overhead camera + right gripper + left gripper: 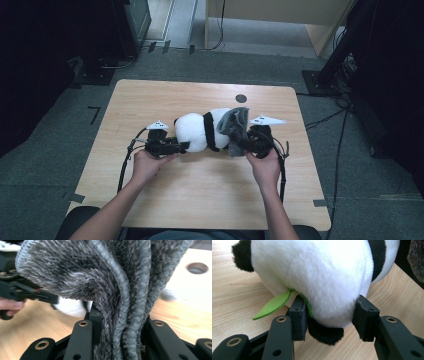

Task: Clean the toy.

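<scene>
One black-and-white plush panda toy [197, 131] lies on its side at the middle of the pale wood-grain tabletop [200, 185], lengthwise between the two hand-held grippers. Its pile is short, dense and soft; the body is rounded and mostly white, with a black band across it and black limbs. In the left gripper view one black limb shows at the upper corner and another beneath the white bulge. One flat green felt leaf [273, 305], pointed and smooth-edged, projects from a seam on the underside.

One grey fuzzy knitted cloth [235, 127] covers the panda's end nearest the right gripper. Its surface is shaggy, mottled dark and light grey, with thick corded ribs running lengthwise and bunched folds [125, 297].

The left gripper [181, 146], black, hard and angular, has its two jaws pressed against either side of the white plush bulge [329, 290], gripping the toy. The right gripper [241, 143] has its jaws closed on the gathered folds of the cloth, which stand up between them.

The tabletop is a rounded rectangle with one small round dark hole [241, 98] near its far edge. Two hands are counted, one on each gripper; the right hand [265, 167] and left hand [146, 165] rest at the table's near half.
</scene>
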`<state>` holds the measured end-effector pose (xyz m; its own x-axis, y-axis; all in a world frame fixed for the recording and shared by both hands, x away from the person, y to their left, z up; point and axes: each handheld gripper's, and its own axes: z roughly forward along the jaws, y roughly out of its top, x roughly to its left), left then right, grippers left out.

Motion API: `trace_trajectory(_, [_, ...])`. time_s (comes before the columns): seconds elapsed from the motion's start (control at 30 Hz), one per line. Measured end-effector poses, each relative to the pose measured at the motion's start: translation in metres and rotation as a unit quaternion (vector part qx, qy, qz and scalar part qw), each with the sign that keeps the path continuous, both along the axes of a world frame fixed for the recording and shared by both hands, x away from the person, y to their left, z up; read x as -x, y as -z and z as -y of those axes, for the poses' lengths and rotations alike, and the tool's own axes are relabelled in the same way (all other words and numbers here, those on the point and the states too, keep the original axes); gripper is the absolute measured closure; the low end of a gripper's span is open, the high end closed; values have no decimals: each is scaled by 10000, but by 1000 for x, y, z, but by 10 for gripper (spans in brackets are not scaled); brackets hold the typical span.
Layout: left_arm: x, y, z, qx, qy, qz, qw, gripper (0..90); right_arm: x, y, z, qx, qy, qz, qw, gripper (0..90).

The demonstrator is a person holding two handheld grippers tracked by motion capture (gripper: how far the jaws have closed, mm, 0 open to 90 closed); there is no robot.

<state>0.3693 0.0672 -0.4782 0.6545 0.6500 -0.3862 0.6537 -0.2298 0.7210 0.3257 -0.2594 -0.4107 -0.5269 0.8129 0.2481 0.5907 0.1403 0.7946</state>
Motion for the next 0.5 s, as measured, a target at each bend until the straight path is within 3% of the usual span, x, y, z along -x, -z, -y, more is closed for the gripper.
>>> trace_trajectory(0.17, [-1, 1, -1, 54, -34, -4, 10000, 514, -2, 7, -37, 108, -491, 53, 9987, 690])
trace_trajectory(0.33, [0, 1, 0, 45, -55, 2, 10000, 514, -2, 21, -79, 292, -1009, 6, 9945, 690])
trace_trajectory(0.5, [1, 1, 1, 45, -63, 1, 10000, 514, -1, 38, -105, 518, -1328, -130, 9897, 690])
